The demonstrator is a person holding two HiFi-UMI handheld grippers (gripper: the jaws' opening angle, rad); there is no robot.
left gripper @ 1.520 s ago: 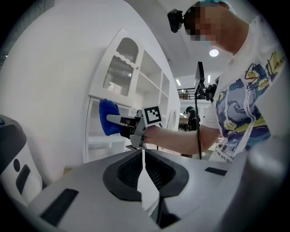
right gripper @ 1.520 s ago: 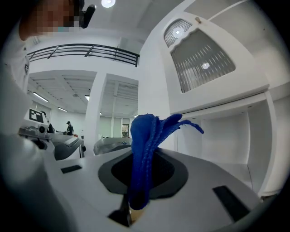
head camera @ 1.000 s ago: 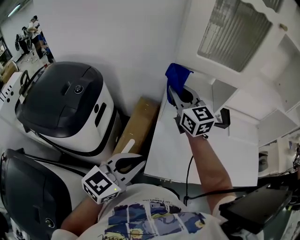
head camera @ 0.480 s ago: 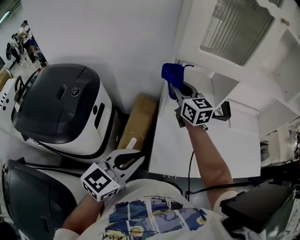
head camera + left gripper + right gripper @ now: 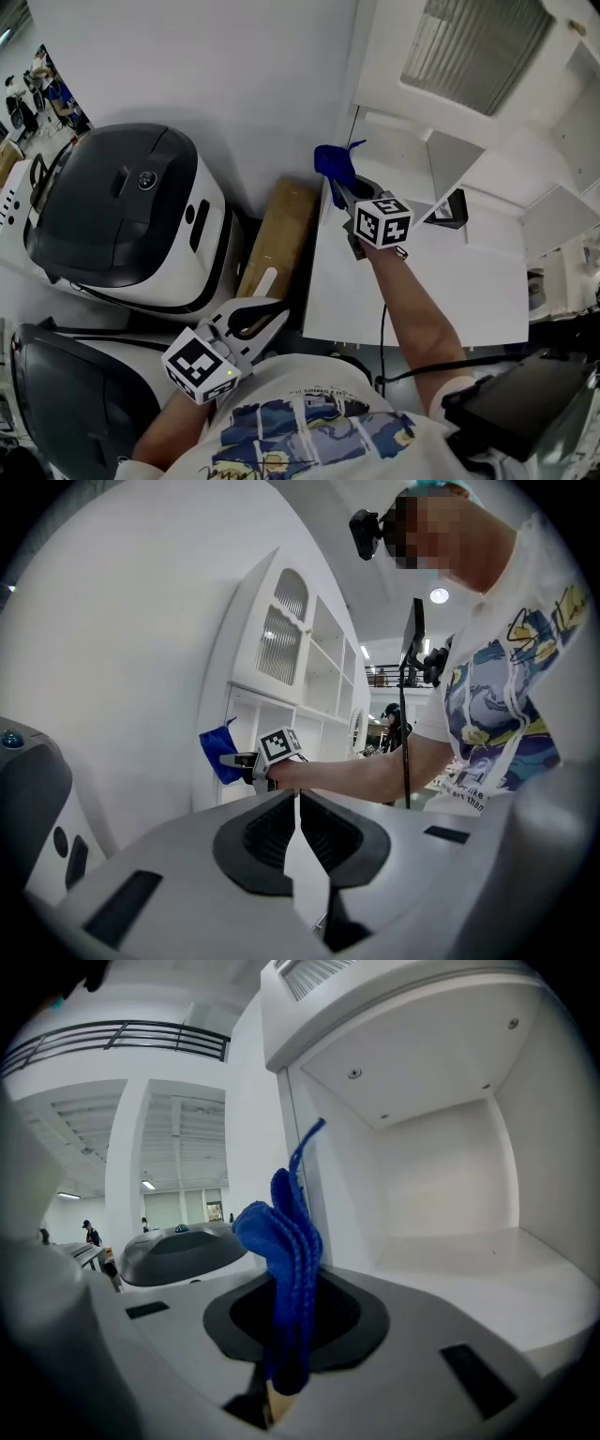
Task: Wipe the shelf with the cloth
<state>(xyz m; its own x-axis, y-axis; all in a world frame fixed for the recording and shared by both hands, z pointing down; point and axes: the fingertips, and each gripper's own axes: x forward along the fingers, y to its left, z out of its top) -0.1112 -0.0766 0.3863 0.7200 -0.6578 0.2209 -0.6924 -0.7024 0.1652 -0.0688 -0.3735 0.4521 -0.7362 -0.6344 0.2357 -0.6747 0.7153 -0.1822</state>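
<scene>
While pinching the bunched blue towelling cloth (image 5: pixel 330 161) in the right gripper (image 5: pixel 337 190), long axis along the jaws, hovers at the white cabinet's (image 5: pixel 384 66) left edge. Probably needs a move toward 3 o'clock onto the bare white shelf floor (image 5: pixel 478 1260); side wall just beside, low ceiling above. Holds the left gripper (image 5: pixel 274 317) well apart at 7 o'clock, jaws nearly together on nothing.

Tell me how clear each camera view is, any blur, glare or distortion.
Head view: sharp and evenly lit, straight shelf edges bowing slightly. Left gripper view: strong fisheye with black corners, a ceiling lamp flaring, a mosaic patch over the face. Right gripper view: fisheye too, the near cloth slightly soft, the shelf recess softly lit.
</scene>
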